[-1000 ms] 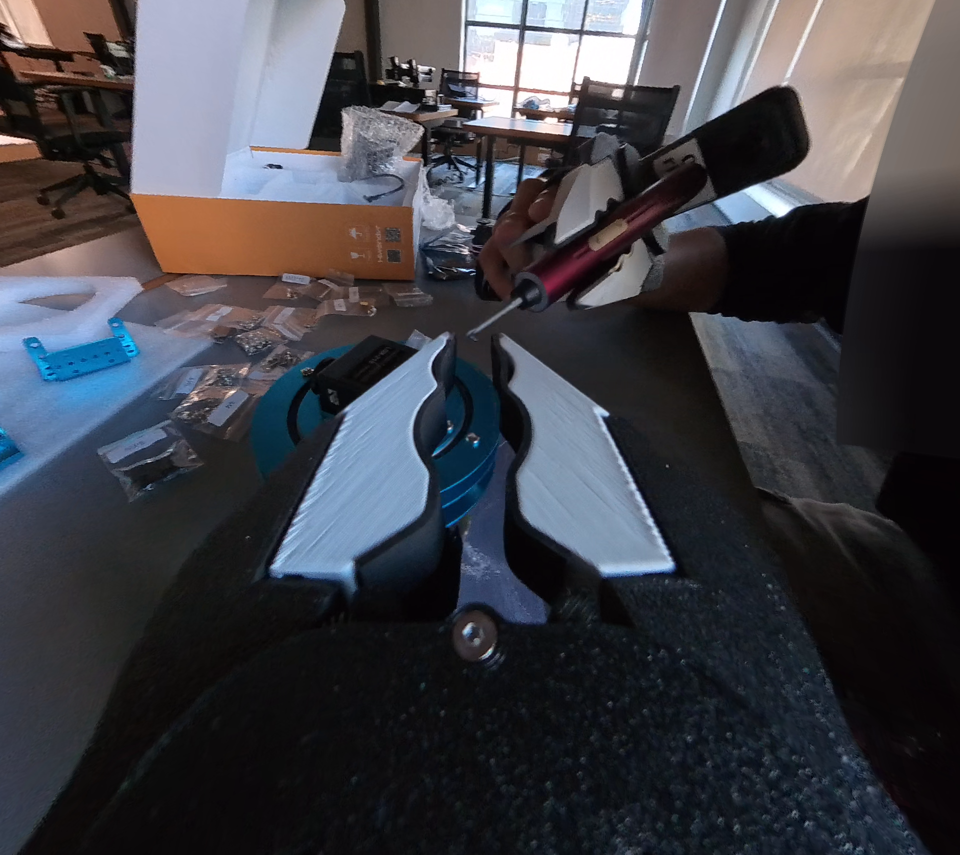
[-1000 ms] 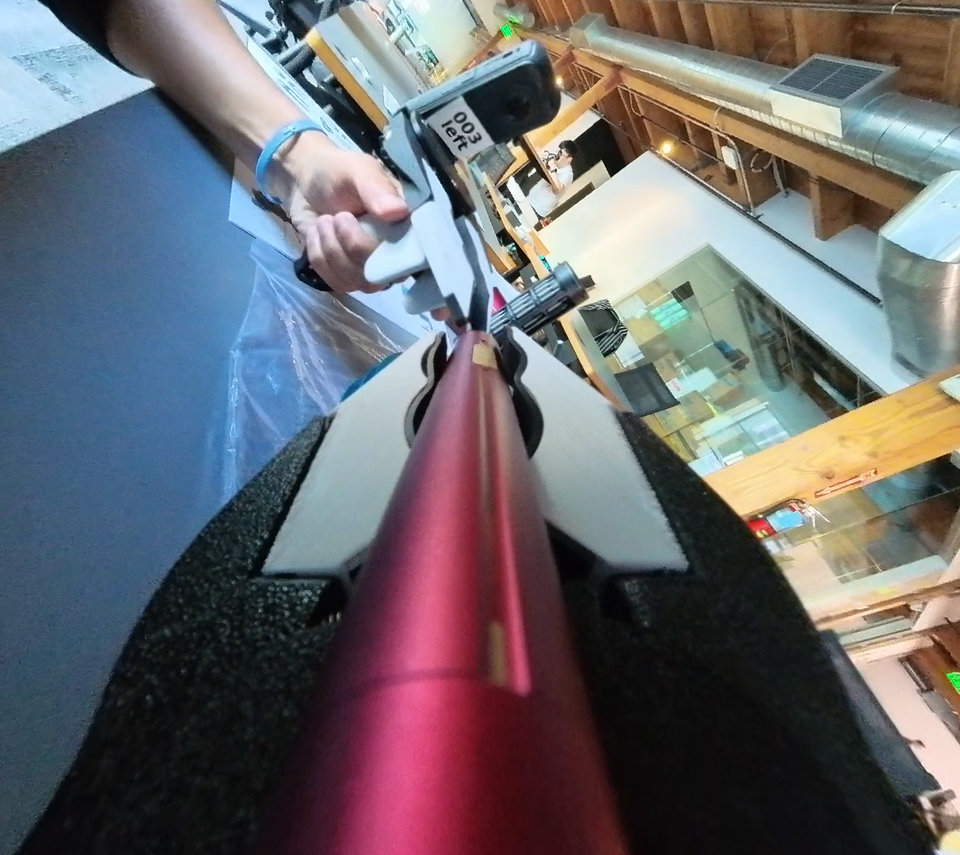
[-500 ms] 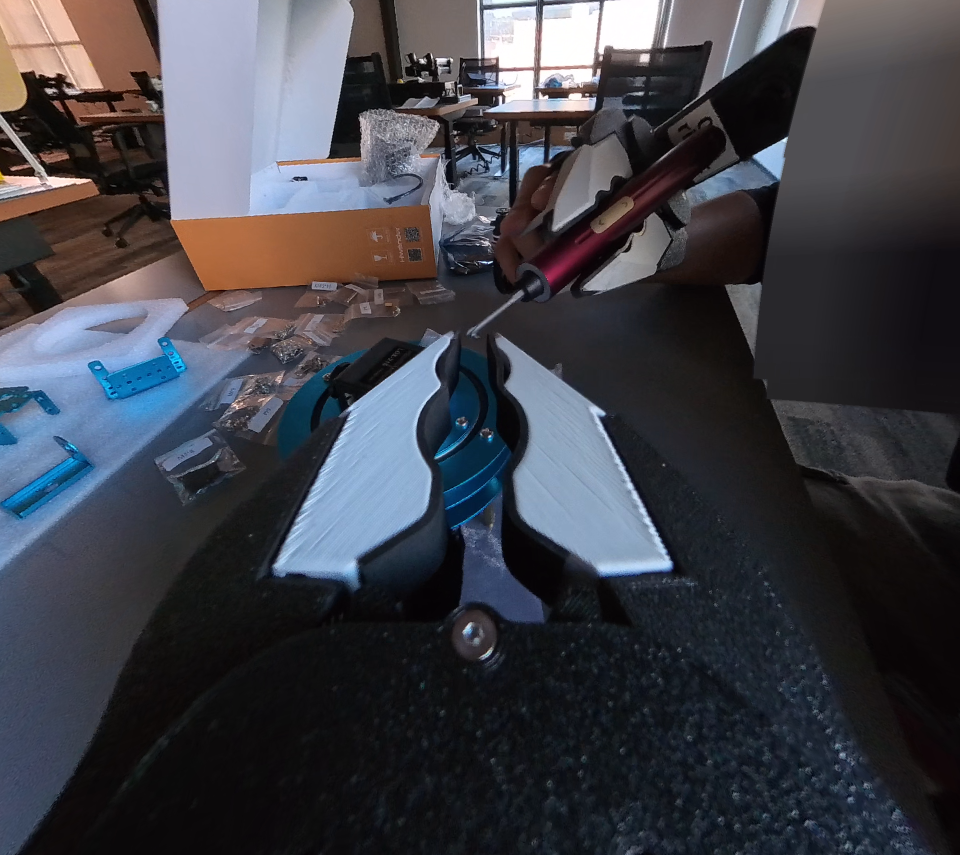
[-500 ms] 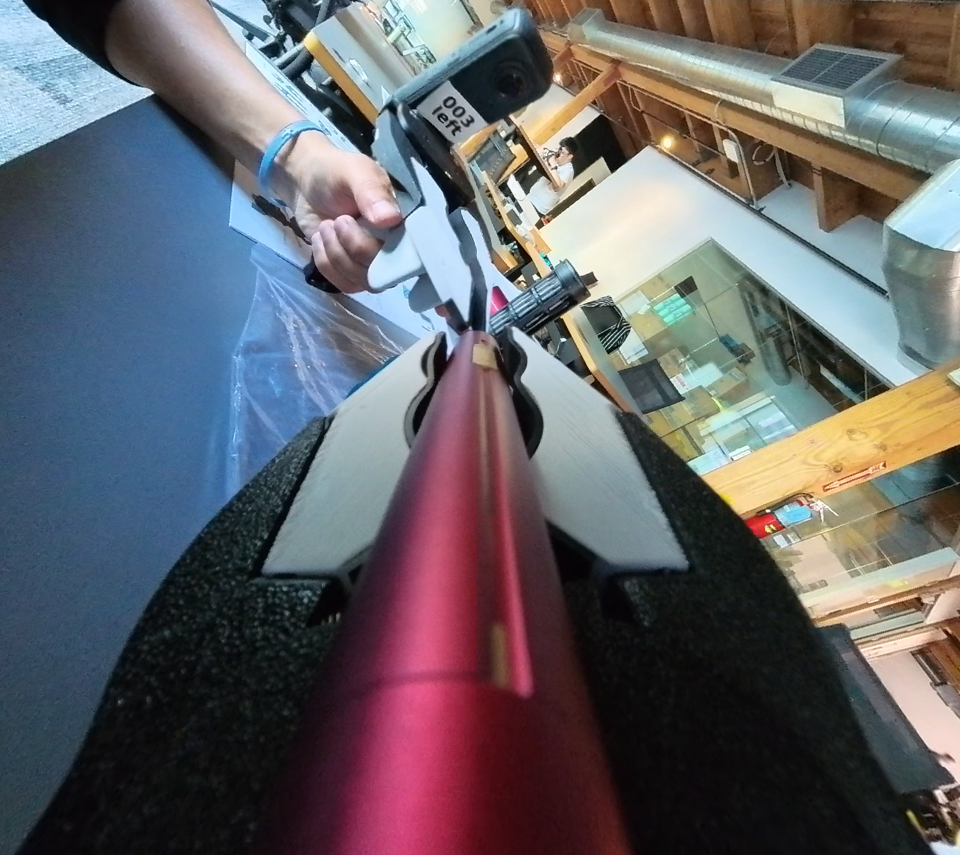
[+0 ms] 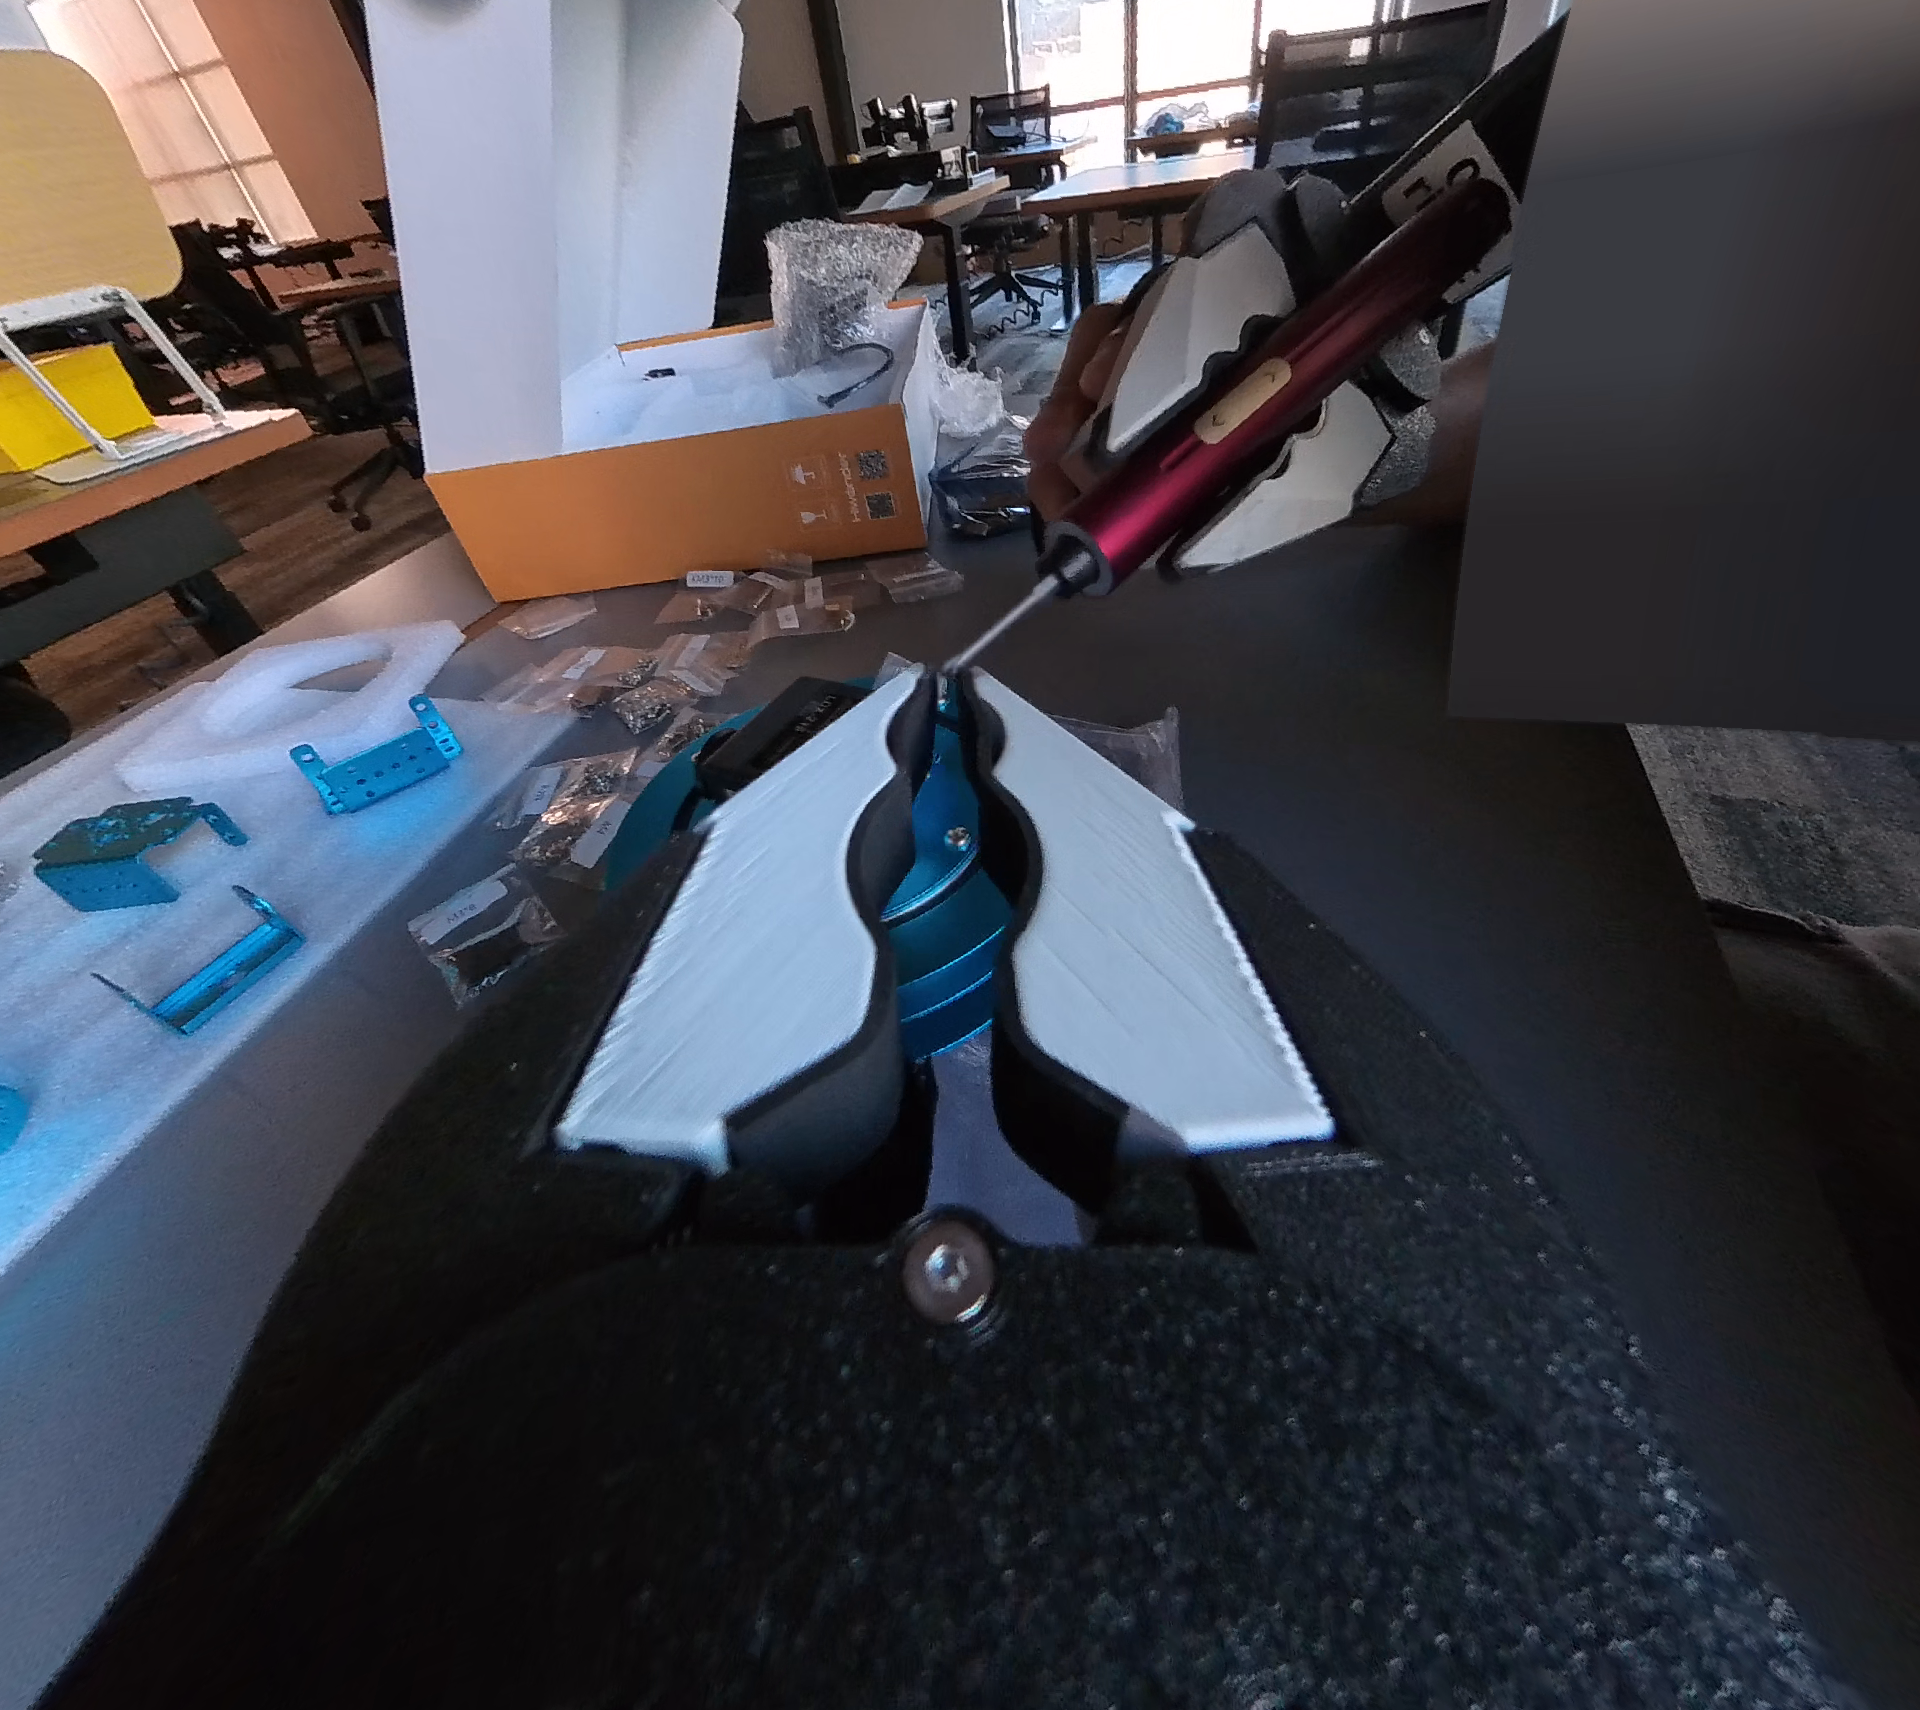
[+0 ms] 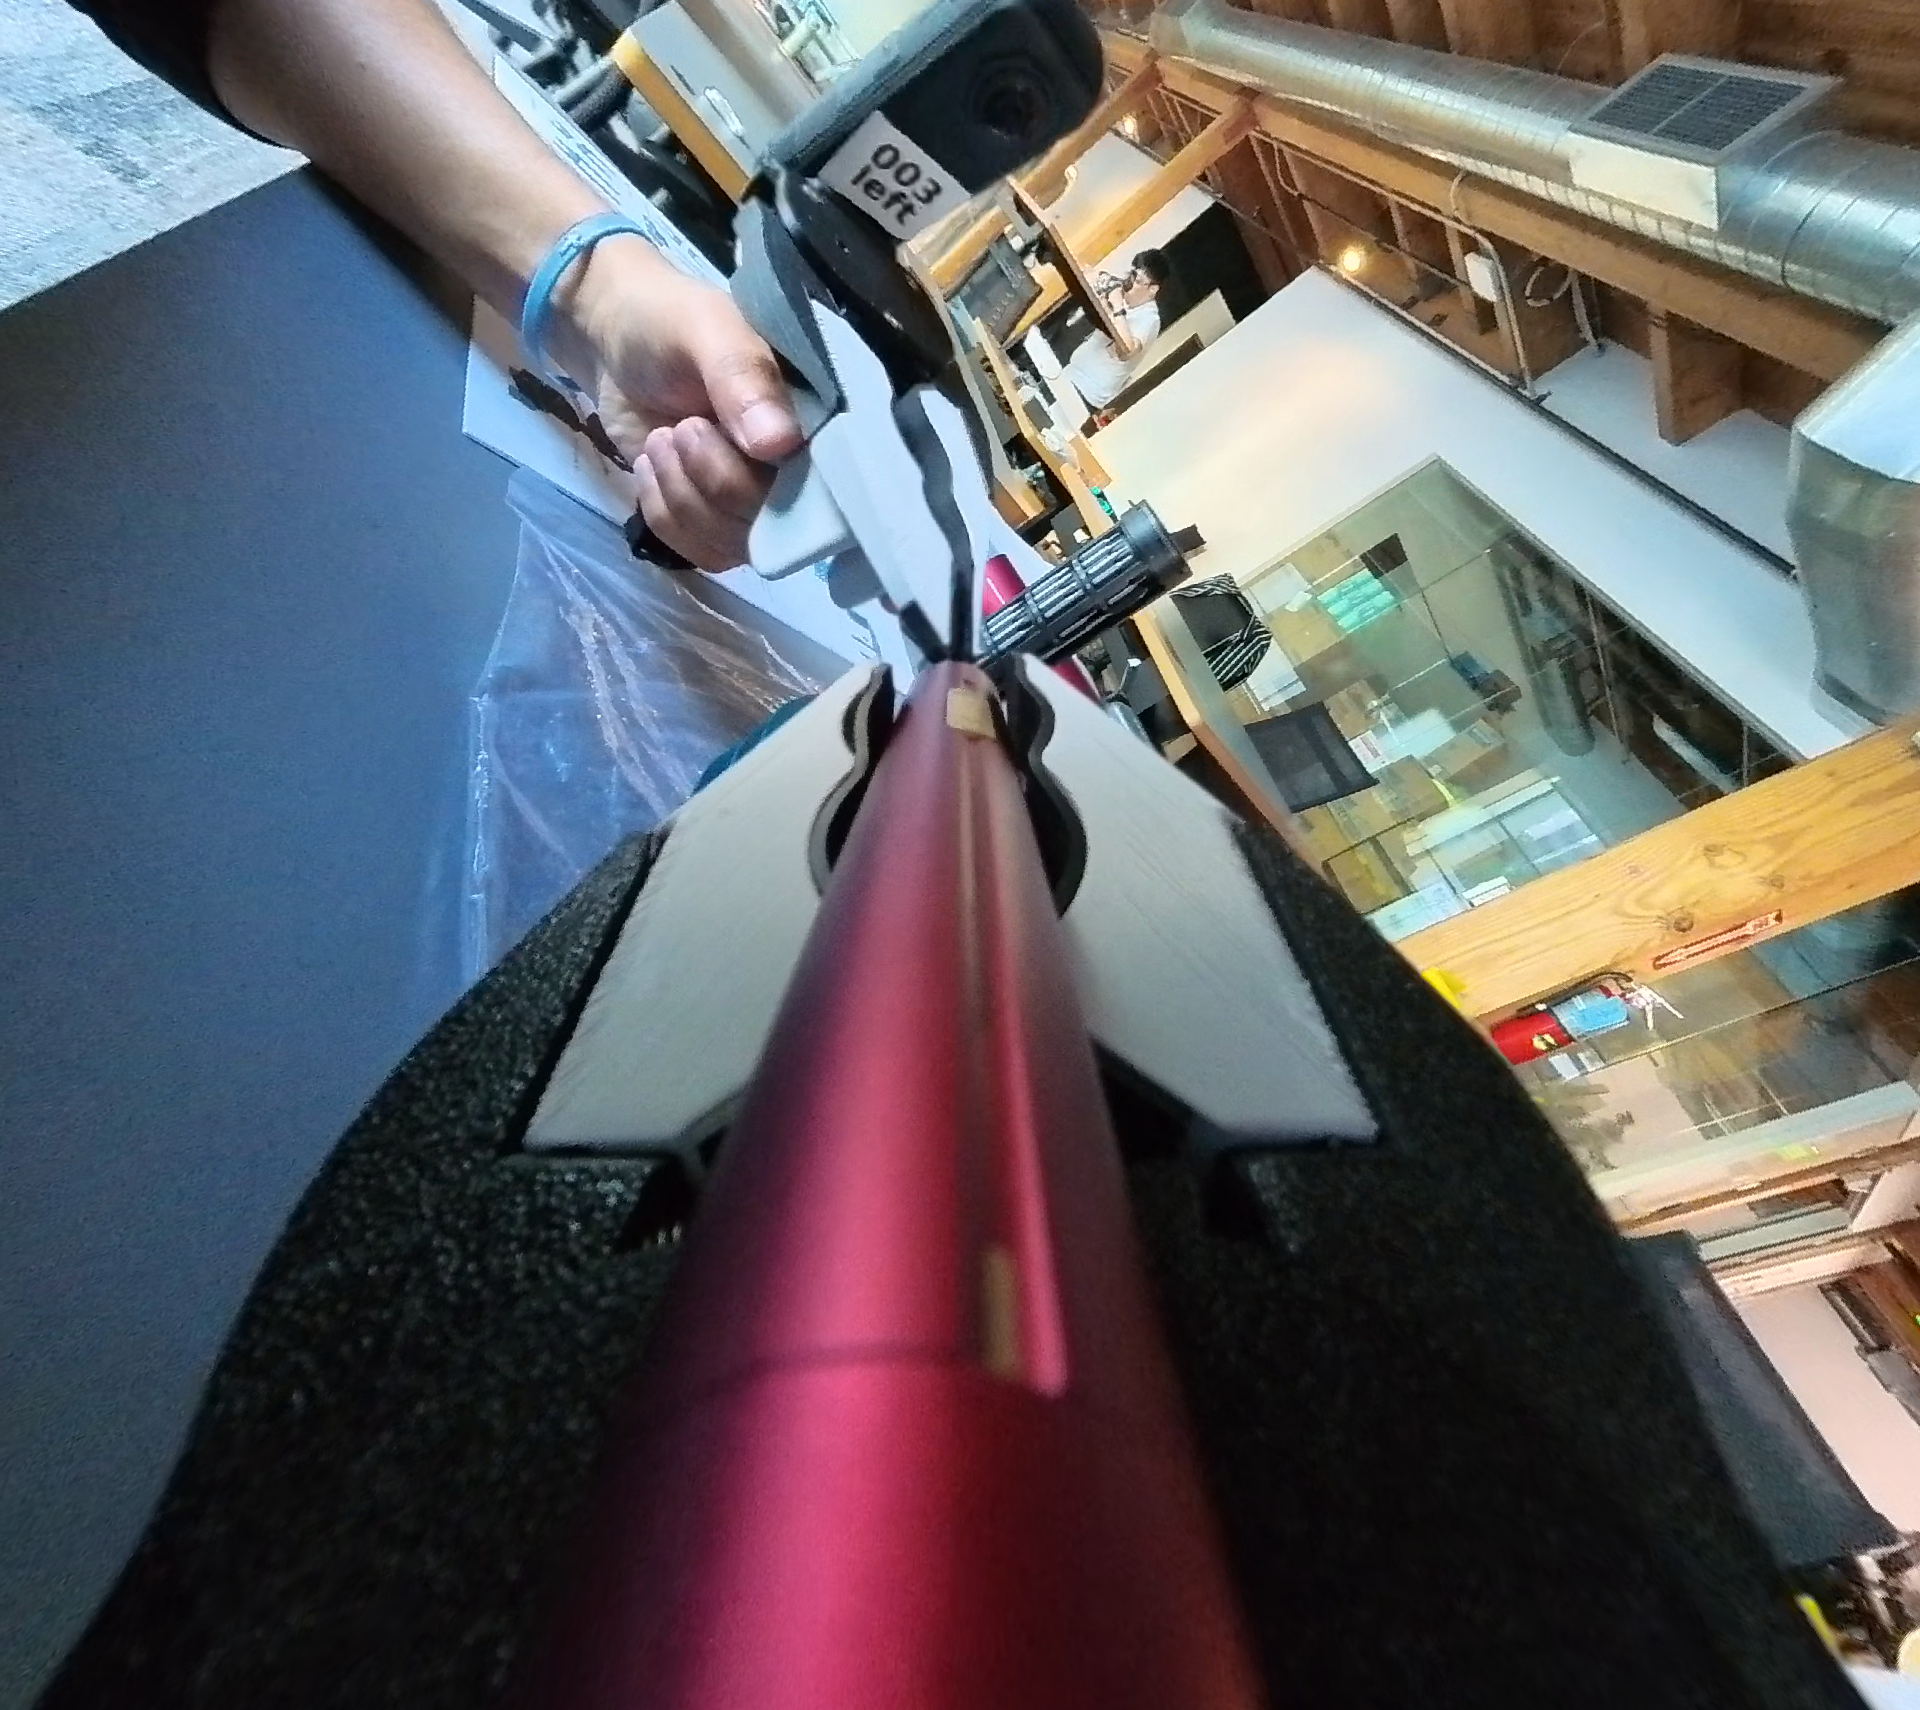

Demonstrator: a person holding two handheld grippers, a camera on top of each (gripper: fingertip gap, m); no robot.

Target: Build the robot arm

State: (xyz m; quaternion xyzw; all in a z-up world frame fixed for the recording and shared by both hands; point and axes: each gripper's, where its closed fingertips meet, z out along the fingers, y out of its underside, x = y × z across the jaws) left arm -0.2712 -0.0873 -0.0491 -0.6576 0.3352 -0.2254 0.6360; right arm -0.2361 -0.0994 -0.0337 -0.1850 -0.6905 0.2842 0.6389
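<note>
The red screwdriver (image 5: 1226, 445) lies clamped lengthwise between the two white fingers of the right hand-held gripper (image 5: 1153, 564), its thin bit slanting down to meet the fingertips of the left hand-held gripper (image 5: 940, 689). From the right wrist view the screwdriver (image 6: 935, 1089) fills the middle, running forward past that hand-held gripper's (image 6: 951, 684) tips toward the left hand-held gripper (image 6: 940, 642) ahead, which a hand (image 6: 675, 424) with a blue wristband (image 6: 566, 273) holds. The left hand-held gripper is nearly closed, with only a narrow gap at the tips; whether it pinches a small part there I cannot tell. Under and between its fingers sits a blue round metal base (image 5: 935, 922) on the dark desk (image 5: 1351, 725), with a small black block (image 5: 800, 720) on the base just left of the tips. To the left lie small clear bags of hardware (image 5: 623, 694), and beyond them white foam (image 5: 114, 850) carrying blue brackets (image 5: 379, 756). Ahead and left stands an open orange box (image 5: 675, 497) with its white lid up, and a wad of bubble wrap (image 5: 836, 289) inside it. In the right wrist view a clear plastic bag (image 6: 613, 652) lies on the desk (image 6: 208, 621) left of the right hand-held gripper.
</note>
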